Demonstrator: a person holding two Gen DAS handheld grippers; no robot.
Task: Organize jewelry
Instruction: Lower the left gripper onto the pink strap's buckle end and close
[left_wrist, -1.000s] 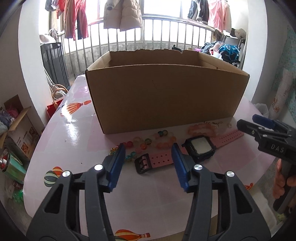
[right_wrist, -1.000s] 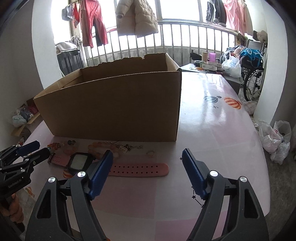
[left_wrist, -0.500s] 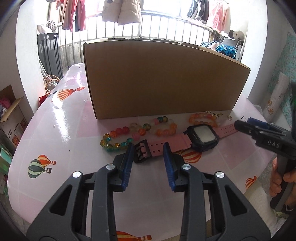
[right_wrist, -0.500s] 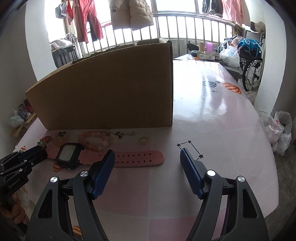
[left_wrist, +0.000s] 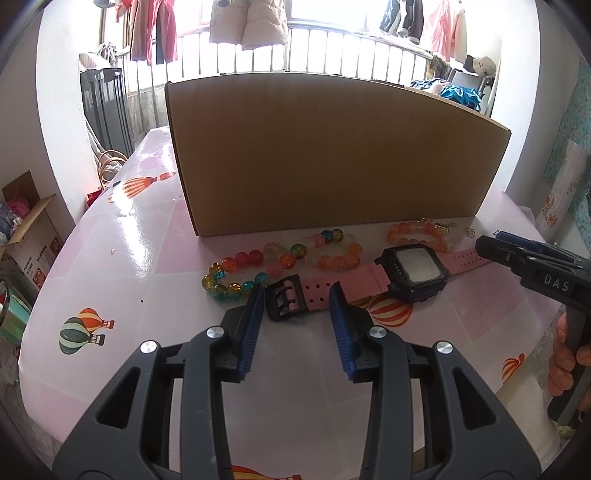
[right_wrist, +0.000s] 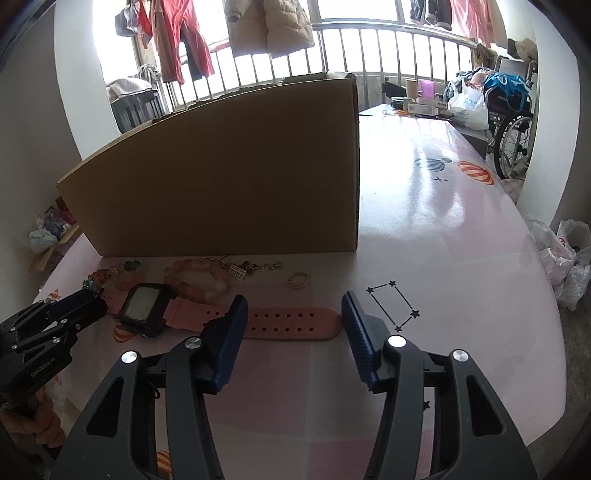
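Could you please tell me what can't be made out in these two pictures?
- Inside of the cardboard box: hidden by its near wall in both views.
- Small charm and chain: too small to identify, right view.
- Watch screen: glare, unreadable.
- Ring: detail too small.

Cardboard box (left_wrist: 332, 155) walls off the far side (near table (right_wrist: 443, 258) bare)

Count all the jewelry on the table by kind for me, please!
Watch: 1, the pink watch
Bead bracelets: 2, the colourful bead bracelet and the peach bead bracelet
Ring: 1, the gold ring
Chain with charm: 1, the charm chain
Total: 5
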